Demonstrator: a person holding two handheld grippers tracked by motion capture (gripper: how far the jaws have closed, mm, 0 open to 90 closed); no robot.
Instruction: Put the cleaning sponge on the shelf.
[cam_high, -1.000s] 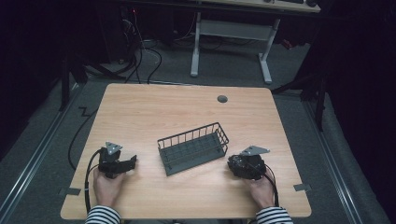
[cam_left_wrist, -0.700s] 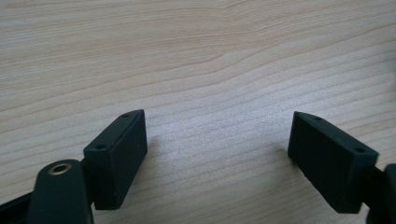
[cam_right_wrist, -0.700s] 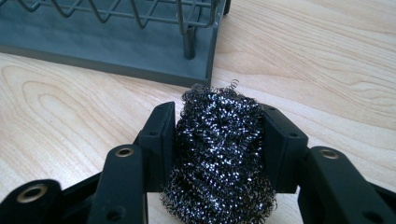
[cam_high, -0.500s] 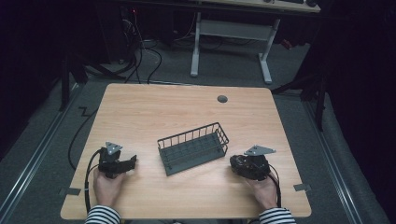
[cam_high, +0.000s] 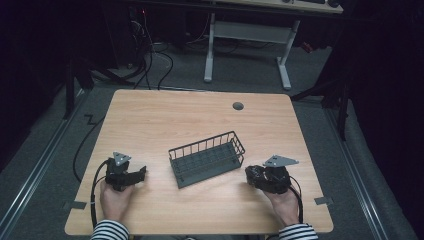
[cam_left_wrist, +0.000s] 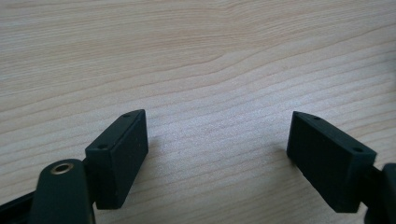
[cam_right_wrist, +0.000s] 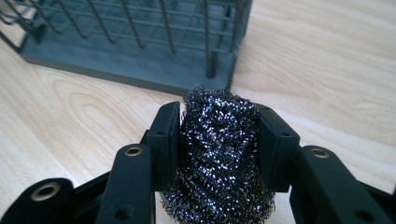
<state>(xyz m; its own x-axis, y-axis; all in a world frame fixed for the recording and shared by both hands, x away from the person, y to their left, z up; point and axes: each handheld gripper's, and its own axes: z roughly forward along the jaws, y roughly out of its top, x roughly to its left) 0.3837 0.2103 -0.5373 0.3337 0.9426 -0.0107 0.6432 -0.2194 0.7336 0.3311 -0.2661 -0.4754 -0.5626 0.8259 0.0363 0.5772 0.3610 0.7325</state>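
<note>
The wire basket (cam_high: 207, 159) sits near the middle of the table (cam_high: 165, 115), set at a slant, with nothing visible inside it. In the right gripper view its solid base and one corner (cam_right_wrist: 140, 46) stand just beyond the jaws.

The scourer (cam_right_wrist: 218, 154), a dark wad of steel wool, is clamped between the two black jaws of the right gripper (cam_right_wrist: 219, 140); both pads press into its sides. These jaws have just been closing onto it. In the high view the right gripper (cam_high: 256, 175) lies just right of the basket, near its short end, with the scourer a dark lump at its tip.

The left gripper (cam_high: 141, 173) rests on the table left of the basket, well apart from it. Its jaws (cam_left_wrist: 217, 149) stand wide, with bare wood between them, and have just been closing slightly.

A round grommet (cam_high: 238, 106) sits near the far edge. The far half of the table is open. Both hands lie close to the near edge.
</note>
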